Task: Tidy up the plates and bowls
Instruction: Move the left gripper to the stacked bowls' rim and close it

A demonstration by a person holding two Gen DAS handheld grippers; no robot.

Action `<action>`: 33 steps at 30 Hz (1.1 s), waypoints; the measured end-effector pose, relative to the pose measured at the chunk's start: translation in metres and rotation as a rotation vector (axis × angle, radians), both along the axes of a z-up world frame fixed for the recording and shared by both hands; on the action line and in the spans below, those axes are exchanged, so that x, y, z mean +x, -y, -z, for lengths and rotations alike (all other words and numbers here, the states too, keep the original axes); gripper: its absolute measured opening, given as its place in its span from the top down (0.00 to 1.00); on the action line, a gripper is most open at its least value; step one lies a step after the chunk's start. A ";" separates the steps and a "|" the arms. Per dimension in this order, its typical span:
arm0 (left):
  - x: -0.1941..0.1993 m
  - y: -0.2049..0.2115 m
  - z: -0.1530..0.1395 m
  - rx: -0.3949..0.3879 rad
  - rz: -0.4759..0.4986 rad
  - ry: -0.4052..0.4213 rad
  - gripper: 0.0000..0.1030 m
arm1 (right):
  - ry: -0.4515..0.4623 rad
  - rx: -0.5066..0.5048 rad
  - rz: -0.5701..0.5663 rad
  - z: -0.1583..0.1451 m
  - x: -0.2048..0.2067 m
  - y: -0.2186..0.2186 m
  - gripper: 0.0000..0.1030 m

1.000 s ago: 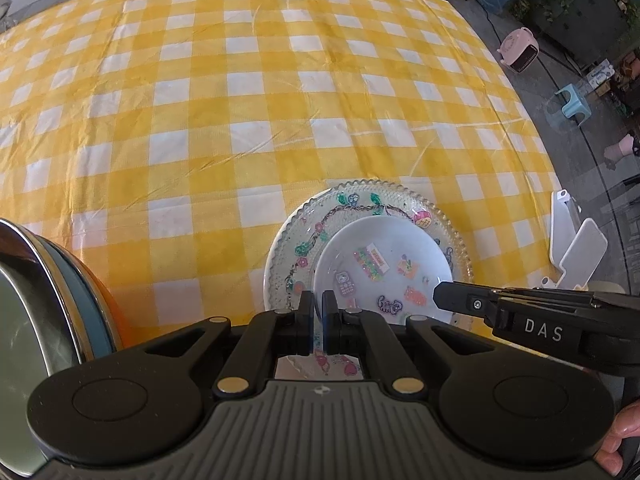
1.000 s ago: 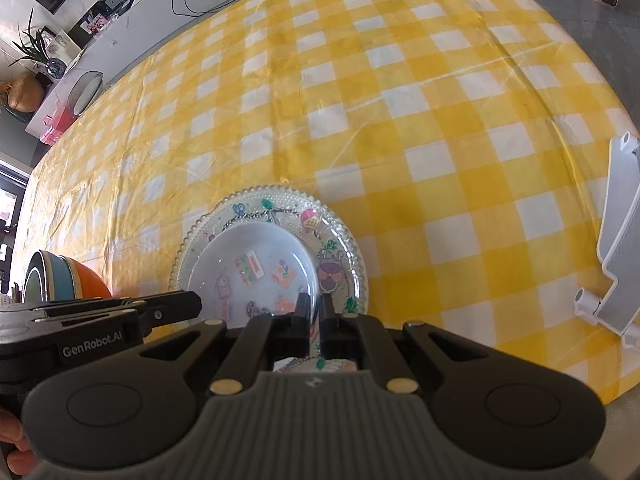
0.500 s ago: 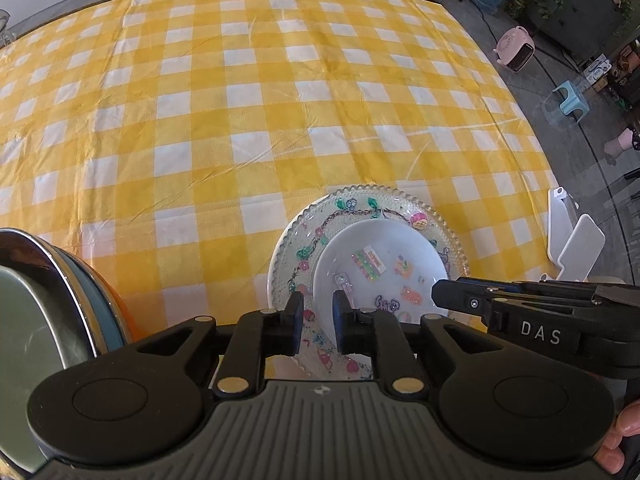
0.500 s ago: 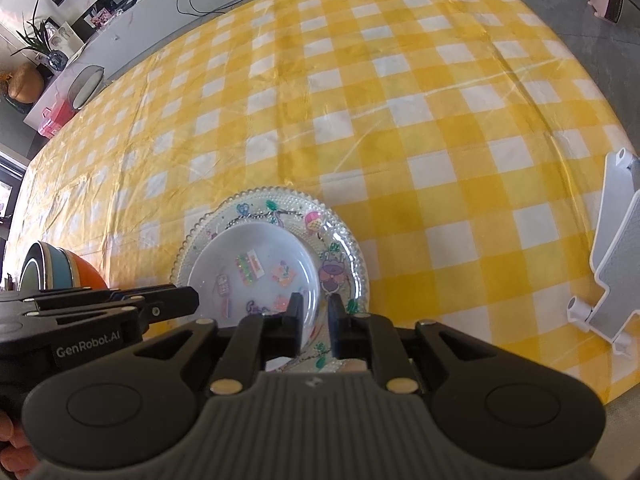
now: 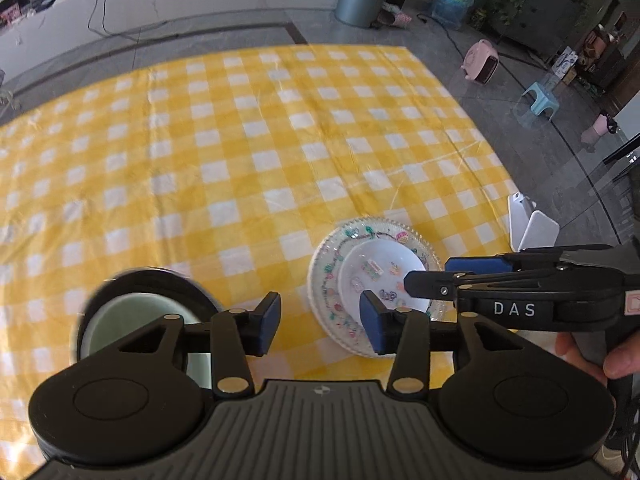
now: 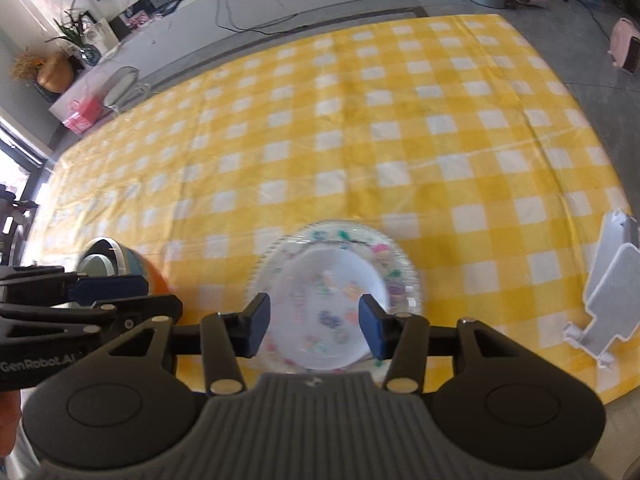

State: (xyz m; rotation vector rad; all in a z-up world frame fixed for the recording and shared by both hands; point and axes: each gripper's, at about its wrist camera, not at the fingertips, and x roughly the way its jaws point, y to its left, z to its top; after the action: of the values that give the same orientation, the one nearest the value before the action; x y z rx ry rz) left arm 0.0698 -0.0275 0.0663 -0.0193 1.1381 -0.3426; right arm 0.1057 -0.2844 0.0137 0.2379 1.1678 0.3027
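Plates: small white plate [image 5: 380,276] with sticker-like prints sits inside a larger clear beaded-rim plate [image 5: 326,276], stacked near the table's [image 5: 240,160] near-right corner. Neither is held.

Left claw [image 5: 319,322]: jaws opening, blue pads well apart, nothing between them. It hangs above the table just left of the plate stack; its right pad overlaps the clear plate's near edge in view, no contact visible.

Right claw [image 6: 314,326]: jaws opening too, pads spread, nothing gripped. White plate shows through the gap from above but the pads are clear of it. Frame is motion-blurred, so fine contact can't be confirmed.

Room: yellow-checked cloth covers the table; the whole far and middle area is bare, lots of free space beyond and left of the stack. Right table edge runs close to the stack, near edge sits right under both claws.

Obstacles: stack of bowls [image 5: 132,320] (black rim, pale green inside; blue and orange sides in right view [image 6: 120,268]) sits left of the plates, near the left claw. White stand [image 6: 612,280] lies at the right edge, well apart from the plates. The two claws are just beside each other, tips nearly crossing over the stack. Person's fingers [image 5: 624,356] are on the right claw's handle.
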 end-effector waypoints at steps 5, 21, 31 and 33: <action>-0.015 -0.046 -0.030 0.014 -0.025 0.065 0.36 | -0.015 0.110 -0.045 -0.018 -0.004 -0.030 0.43; -0.022 -0.160 0.041 -0.118 -0.386 -0.066 0.33 | -0.153 0.110 -0.107 0.015 0.004 -0.141 0.36; -0.013 -0.172 0.082 -0.204 -0.435 -0.158 0.35 | -0.211 0.120 -0.087 0.044 0.015 -0.150 0.41; -0.012 -0.171 0.086 -0.207 -0.435 -0.162 0.37 | -0.220 0.132 -0.087 0.049 0.016 -0.150 0.44</action>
State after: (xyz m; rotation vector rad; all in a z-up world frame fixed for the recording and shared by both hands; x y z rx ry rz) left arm 0.0582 0.1436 -0.0193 -0.4772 1.2195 -0.0684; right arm 0.1216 -0.1345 -0.0350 0.3430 1.3794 0.4388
